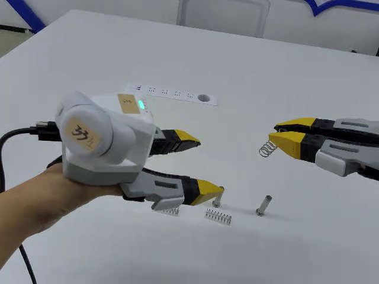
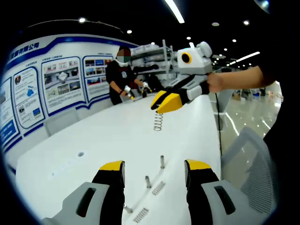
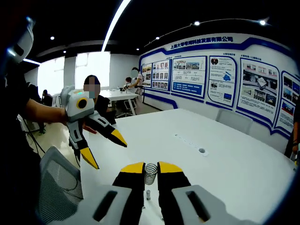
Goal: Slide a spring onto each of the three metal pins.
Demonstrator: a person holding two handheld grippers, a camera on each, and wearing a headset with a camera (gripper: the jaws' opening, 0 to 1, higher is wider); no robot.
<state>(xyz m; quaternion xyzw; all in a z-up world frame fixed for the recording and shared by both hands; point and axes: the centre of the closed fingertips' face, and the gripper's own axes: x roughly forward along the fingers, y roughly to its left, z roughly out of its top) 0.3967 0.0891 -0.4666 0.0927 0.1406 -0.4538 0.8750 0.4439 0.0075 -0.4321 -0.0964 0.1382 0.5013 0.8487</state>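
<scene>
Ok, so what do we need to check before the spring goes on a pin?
1. Right tool shut on the small coiled metal spring: ok.
2. Left tool open and empty: ok.
3. Short silver metal pin standing upright and bare: ok.
4. Held spring lined up over that pin: cannot tell. It hangs above the white table, apart from the pin.
5. Two spare coiled springs lying on the table near the pins: ok.
</scene>
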